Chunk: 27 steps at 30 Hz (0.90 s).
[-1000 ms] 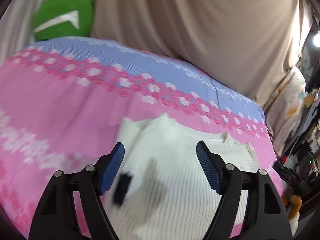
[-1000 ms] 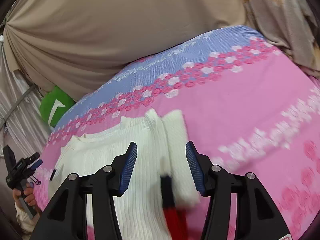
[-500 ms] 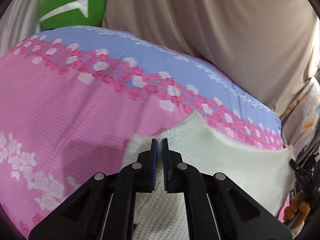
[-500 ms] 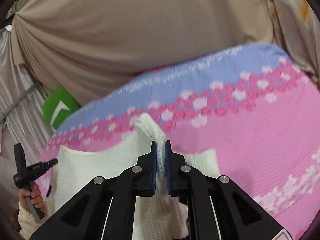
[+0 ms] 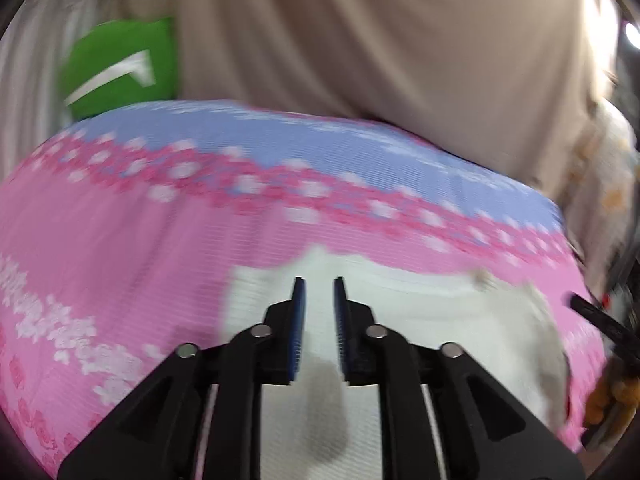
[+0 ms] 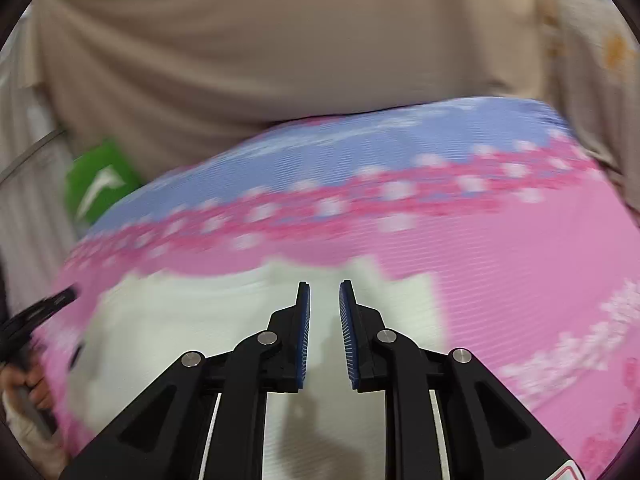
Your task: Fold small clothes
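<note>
A small white ribbed knit garment (image 5: 420, 312) lies flat on the pink and blue floral bedspread (image 5: 120, 248). It also shows in the right wrist view (image 6: 192, 320). My left gripper (image 5: 319, 286) hovers over the garment's left part, jaws a narrow gap apart, nothing between them. My right gripper (image 6: 324, 288) hovers over the garment's right part, jaws likewise slightly apart and empty. Both views are motion-blurred.
A beige curtain (image 5: 360, 40) hangs behind the bed. A green cushion with a white mark (image 5: 120, 64) sits at the back left. The other gripper and hand show at the frame edges (image 6: 28, 344).
Half a second ago both grippers were shut on folds of the white garment and held it up. Now both have let go, jaws slightly apart, and the garment lies on the bedspread.
</note>
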Each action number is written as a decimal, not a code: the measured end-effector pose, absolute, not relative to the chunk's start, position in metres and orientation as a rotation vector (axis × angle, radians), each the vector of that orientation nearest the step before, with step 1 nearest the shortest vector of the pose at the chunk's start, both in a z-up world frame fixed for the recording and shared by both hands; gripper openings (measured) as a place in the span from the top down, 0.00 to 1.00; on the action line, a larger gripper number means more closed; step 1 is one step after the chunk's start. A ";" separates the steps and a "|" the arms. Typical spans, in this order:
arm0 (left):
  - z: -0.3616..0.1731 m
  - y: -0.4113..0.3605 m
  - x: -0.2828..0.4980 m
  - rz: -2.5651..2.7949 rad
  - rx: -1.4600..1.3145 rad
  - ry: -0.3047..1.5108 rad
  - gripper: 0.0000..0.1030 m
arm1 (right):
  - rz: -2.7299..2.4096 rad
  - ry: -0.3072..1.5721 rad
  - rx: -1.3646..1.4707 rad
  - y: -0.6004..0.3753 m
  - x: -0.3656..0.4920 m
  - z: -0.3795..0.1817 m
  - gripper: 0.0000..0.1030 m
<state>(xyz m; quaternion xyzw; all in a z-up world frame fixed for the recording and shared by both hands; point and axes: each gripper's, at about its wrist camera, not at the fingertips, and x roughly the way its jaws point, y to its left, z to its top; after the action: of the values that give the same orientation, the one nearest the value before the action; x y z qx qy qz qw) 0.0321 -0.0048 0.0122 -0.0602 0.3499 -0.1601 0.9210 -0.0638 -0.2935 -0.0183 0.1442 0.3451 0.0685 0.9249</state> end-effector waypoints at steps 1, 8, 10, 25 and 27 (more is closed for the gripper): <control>0.010 -0.023 0.026 -0.393 -0.100 0.738 0.76 | 0.226 0.738 0.286 -0.271 -0.063 -0.024 0.83; -0.049 -0.067 0.010 -0.486 -0.039 0.929 0.76 | 0.425 0.905 0.209 -0.184 -0.061 -0.077 0.84; -0.058 -0.055 0.008 -0.474 -0.047 0.950 0.76 | 0.391 0.898 0.209 -0.191 -0.070 -0.081 0.94; -0.066 0.038 -0.015 -0.278 -0.140 1.003 0.95 | -0.060 0.852 0.475 -0.377 -0.154 -0.096 1.00; -0.064 0.042 -0.018 -0.265 -0.159 1.003 0.95 | -0.062 0.855 0.446 -0.376 -0.153 -0.096 1.00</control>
<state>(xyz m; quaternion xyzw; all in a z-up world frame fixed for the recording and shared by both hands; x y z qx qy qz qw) -0.0179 0.0419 -0.0638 -0.0761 0.4789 -0.1265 0.8654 -0.1527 -0.3756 -0.0962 0.2146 0.4110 -0.0300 0.8855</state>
